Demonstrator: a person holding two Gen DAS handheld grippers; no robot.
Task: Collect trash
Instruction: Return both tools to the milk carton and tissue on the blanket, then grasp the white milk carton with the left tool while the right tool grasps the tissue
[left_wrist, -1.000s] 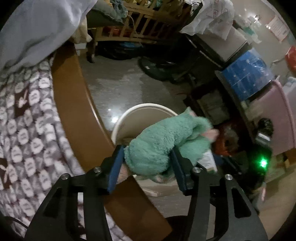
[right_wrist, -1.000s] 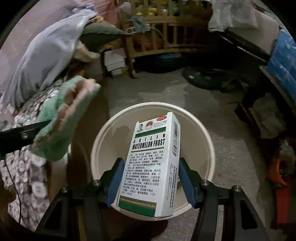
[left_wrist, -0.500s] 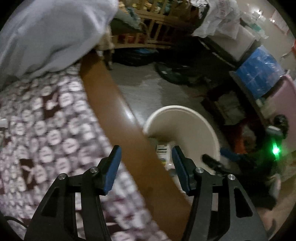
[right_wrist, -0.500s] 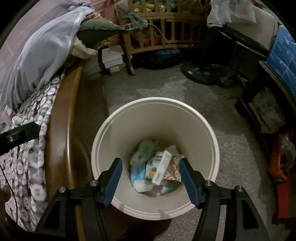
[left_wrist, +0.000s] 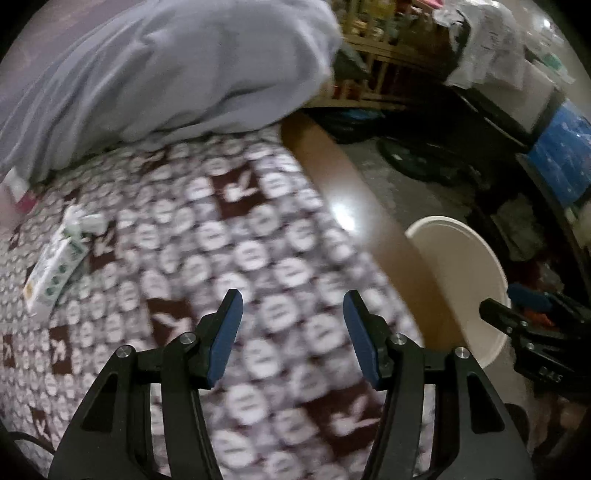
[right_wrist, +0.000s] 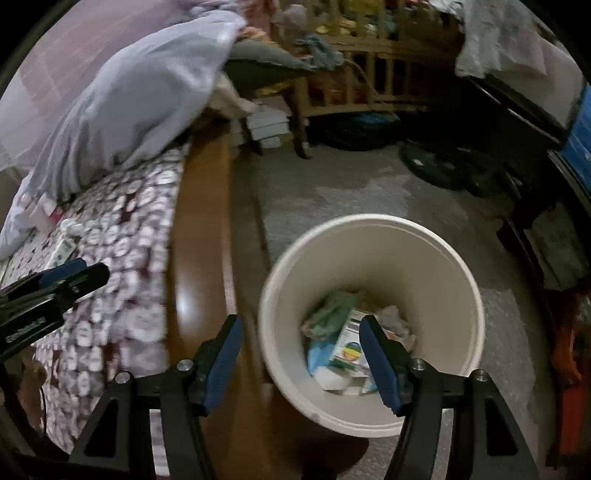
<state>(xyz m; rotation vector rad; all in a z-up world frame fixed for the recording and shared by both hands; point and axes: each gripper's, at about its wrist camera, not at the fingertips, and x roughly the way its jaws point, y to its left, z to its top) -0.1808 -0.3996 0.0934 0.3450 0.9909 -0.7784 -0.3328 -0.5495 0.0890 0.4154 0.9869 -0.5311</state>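
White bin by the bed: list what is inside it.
The bin holds a green cloth, a printed carton, blue wrapping and crumpled paper. Anything underneath is covered.

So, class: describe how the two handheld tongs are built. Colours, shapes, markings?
Both the left tongs and right tongs have black, angular frames with triangular cut-outs, silver round bolts at the joints, and flat blue pads on the inner finger faces. The left tongs' side, seen from the right wrist view, bears small white lettering, too blurred to read.
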